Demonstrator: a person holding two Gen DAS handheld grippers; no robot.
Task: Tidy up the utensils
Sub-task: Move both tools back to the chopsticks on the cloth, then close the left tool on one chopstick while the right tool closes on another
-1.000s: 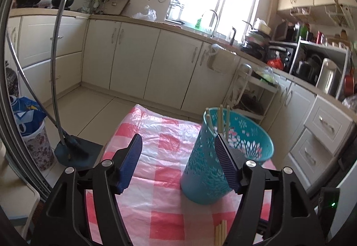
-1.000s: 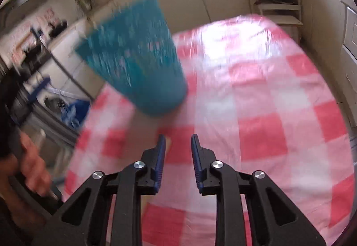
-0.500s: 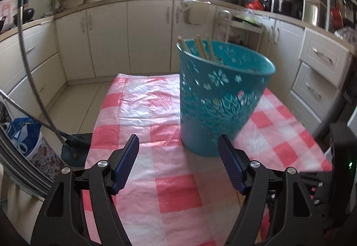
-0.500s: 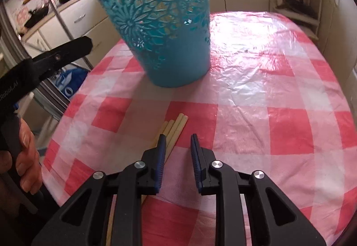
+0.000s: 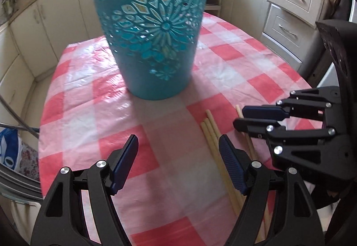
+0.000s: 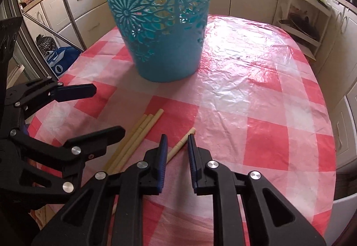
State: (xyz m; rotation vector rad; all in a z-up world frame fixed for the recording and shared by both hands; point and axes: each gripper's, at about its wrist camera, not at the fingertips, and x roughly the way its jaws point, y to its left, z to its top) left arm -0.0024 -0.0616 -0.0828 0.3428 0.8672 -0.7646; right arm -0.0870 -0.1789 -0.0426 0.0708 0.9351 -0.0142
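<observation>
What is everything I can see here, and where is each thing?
basket: one, teal with flower cut-outs, upright on the table
bundled chopsticks: at least three, pale wood, lying side by side in front of the basket
single chopstick: one, pale wood, apart from the bundle
tablecloth: one, pink-and-white check, covering the table
cabinets: several, cream, along the walls
bag: one, blue, on the floor
left gripper: black, blue pads, open wide, empty
right gripper: black, jaws closing around the single chopstick
</observation>
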